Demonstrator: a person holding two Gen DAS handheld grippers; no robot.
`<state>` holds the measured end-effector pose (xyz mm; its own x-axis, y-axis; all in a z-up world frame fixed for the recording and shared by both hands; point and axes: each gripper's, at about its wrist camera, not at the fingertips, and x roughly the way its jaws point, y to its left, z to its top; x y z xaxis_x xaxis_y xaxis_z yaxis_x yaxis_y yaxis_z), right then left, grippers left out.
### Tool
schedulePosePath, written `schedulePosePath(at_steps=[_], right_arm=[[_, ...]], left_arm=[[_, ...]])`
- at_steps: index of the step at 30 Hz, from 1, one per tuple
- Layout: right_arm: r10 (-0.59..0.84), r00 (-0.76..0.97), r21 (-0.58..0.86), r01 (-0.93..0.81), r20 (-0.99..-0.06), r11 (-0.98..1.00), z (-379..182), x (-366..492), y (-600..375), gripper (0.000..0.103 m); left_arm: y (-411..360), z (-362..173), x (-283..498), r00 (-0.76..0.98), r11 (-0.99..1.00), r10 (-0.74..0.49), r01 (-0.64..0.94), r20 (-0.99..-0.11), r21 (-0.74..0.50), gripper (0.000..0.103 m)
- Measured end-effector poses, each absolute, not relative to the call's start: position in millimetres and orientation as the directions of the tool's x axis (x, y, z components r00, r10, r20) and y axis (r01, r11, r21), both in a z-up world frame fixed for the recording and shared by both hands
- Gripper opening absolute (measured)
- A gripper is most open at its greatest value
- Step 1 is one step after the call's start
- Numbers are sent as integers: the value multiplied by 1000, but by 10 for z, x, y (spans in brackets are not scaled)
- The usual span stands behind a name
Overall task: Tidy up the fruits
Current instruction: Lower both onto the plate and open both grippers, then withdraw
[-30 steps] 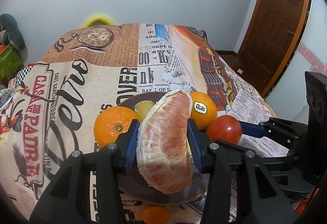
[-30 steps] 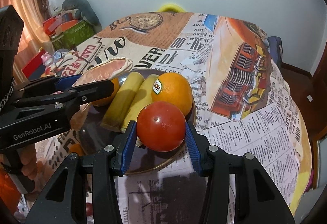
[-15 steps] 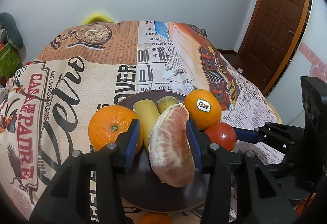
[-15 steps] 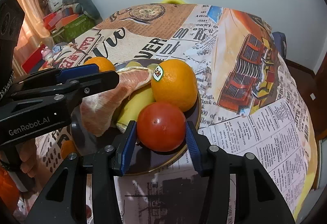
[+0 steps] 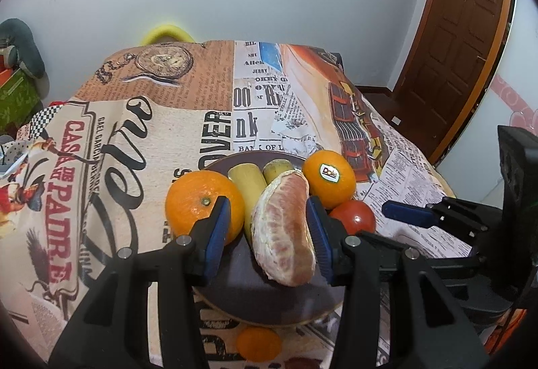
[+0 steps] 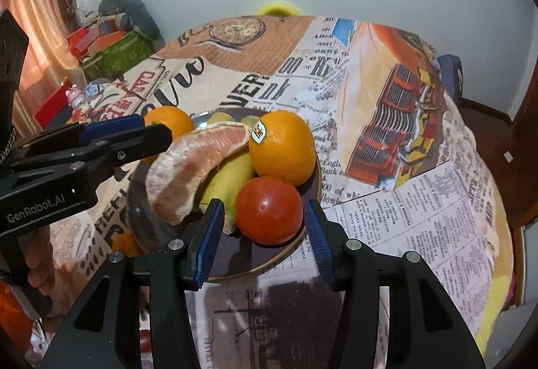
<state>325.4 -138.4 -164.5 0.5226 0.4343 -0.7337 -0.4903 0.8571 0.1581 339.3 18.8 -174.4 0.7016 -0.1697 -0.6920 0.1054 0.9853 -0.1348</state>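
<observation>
The left gripper [image 5: 269,231] has its jaws apart: the pomelo wedge [image 5: 285,231] lies between them, against the right pad, with a clear gap to the left pad. The wedge rests on the plate [image 5: 269,311], leaning on the 2 bananas [image 5: 247,184], its long axis running away from the gripper. The right gripper [image 6: 265,234] also stands apart, both pads clear of the tomato [image 6: 269,209] sitting on the plate's near edge. Each fruit lies straight ahead of its own gripper, so pulling straight back along the fingers looks safest.
</observation>
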Motion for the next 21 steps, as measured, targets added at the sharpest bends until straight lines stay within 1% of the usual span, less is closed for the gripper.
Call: schedulePosePath(at_steps=[12,17,21], right_arm=[[407,598,98,-480,-690,872,-1187,2768,-1484,46],[391,626,72,-472,-674,879,-1046,2519,-1542,50],[386,638,64,-466,-666,882,-980,2302,-1597,51]], left_arm=[[181,-1298,2821,754,990,-138,105,-642,-90,46],[176,-1142,2536,771,991,-133,106,-622,-80,46],[133,-1106,2362,773,992,-126,110,-621,-65,46]])
